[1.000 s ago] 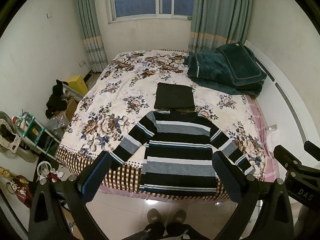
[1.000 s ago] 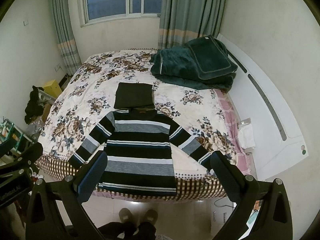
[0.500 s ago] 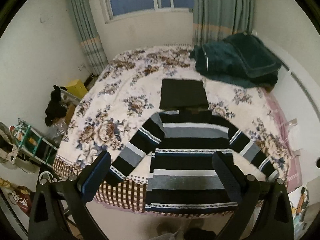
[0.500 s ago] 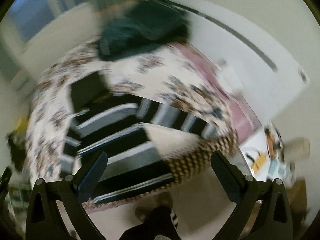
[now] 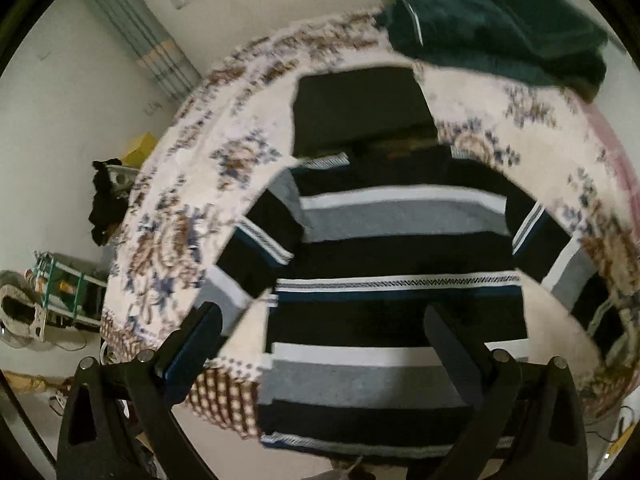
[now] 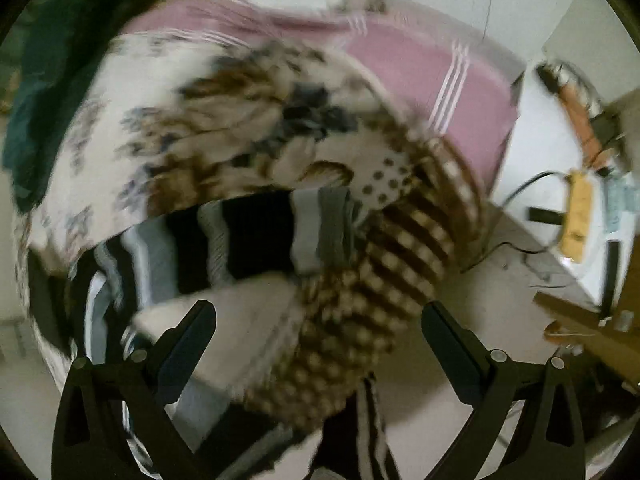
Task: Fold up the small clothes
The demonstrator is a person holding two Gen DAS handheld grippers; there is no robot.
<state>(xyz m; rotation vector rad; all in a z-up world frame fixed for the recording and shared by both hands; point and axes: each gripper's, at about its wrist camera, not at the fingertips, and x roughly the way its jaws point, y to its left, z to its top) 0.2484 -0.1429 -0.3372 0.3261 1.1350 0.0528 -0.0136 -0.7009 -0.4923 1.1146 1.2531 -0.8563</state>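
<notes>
A black, grey and white striped sweater (image 5: 392,264) lies flat on the floral bedspread (image 5: 180,216), sleeves spread, hem at the bed's near edge. My left gripper (image 5: 320,344) is open and empty, low over the sweater's lower left part. My right gripper (image 6: 320,340) is open and empty, just short of the sweater's right sleeve (image 6: 272,232), whose cuff lies near the bed's corner. A folded dark garment (image 5: 360,104) lies beyond the collar.
A dark green blanket pile (image 5: 500,28) lies at the bed's far right. A pink sheet (image 6: 420,64) covers the bed's right side. Cables and a yellow power strip (image 6: 576,216) lie on the floor right of the bed. Clutter and a rack (image 5: 60,292) stand left.
Both grippers have dropped toward the bed. The left closed in on the sweater's body. The right swung to the right and down toward the right sleeve's cuff. Both stay open.
</notes>
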